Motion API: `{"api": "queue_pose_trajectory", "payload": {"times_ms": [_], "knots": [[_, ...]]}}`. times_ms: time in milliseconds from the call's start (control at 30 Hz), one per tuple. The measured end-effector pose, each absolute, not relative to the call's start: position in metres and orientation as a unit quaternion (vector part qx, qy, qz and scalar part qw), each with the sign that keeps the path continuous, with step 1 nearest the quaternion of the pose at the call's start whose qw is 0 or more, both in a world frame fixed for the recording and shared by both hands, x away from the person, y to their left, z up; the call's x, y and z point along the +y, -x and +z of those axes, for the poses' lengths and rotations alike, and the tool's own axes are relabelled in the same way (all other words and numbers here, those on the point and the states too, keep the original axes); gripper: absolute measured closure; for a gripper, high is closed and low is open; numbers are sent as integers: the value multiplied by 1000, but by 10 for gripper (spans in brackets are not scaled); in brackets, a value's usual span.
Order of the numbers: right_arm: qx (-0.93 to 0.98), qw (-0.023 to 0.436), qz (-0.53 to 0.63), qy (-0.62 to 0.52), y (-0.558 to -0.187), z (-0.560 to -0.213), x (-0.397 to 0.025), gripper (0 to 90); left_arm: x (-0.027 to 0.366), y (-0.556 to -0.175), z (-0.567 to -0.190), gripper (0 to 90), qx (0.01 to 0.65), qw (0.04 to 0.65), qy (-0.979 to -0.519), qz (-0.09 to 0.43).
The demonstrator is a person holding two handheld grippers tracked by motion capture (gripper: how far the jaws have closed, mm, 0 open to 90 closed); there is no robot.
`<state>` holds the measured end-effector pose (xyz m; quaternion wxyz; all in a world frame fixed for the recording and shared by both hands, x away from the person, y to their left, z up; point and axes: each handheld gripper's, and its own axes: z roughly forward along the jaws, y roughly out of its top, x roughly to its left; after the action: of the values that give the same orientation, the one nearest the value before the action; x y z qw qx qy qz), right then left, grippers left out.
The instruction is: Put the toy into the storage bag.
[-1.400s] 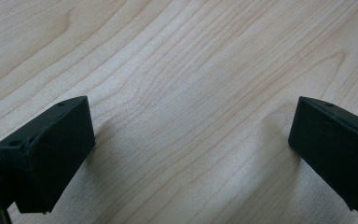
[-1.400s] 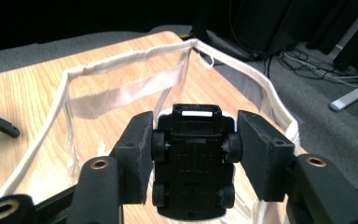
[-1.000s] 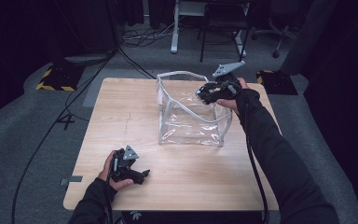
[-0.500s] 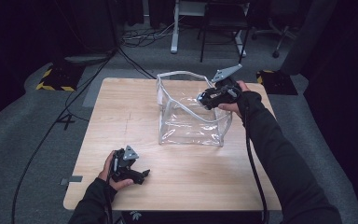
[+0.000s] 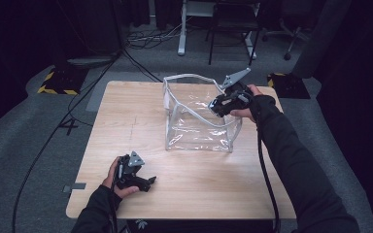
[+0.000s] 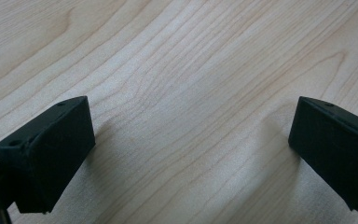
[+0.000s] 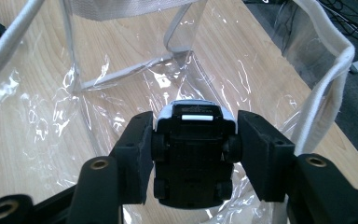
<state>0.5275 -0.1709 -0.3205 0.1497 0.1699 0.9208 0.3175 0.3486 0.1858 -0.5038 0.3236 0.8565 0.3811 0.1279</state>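
A clear plastic bag point(image 5: 194, 116) with a white fabric rim stands open on the wooden table point(image 5: 126, 121). My right gripper point(image 5: 218, 104) hangs over the bag's right rim, shut on a small toy car. In the right gripper view the toy car point(image 7: 193, 154) sits between the jaws with its black underside and wheels facing the camera, above the bag's clear floor point(image 7: 121, 102). My left gripper point(image 5: 143, 182) rests near the table's front left, open. In the left gripper view its jaws stand wide apart over bare wood point(image 6: 186, 93).
The bag's white rim point(image 7: 328, 79) curves close on the right of the held car. Cables run over the grey floor point(image 5: 43, 141) left of the table. A white desk leg point(image 5: 180, 29) and a chair stand behind the table.
My right gripper has dipped slightly lower over the bag's rim with the car. The left gripper has stayed put.
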Motion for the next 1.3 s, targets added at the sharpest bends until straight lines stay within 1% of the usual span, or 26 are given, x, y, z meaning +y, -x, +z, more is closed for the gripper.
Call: {"api": "queue_pose_trajectory", "payload": {"times_ms": [233,567,1300], "knots": [[925,155,307,-162,-526,-319,-172,485,186,-349,-504,4,381,324,-857,128],[932,151,292,-156,-524,-321,-168,485,186,-349,-504,4,381,323,-857,127],[935,158,283,-146,-511,-310,-192,483,186,-349,-504,4,381,324,-857,128]]}}
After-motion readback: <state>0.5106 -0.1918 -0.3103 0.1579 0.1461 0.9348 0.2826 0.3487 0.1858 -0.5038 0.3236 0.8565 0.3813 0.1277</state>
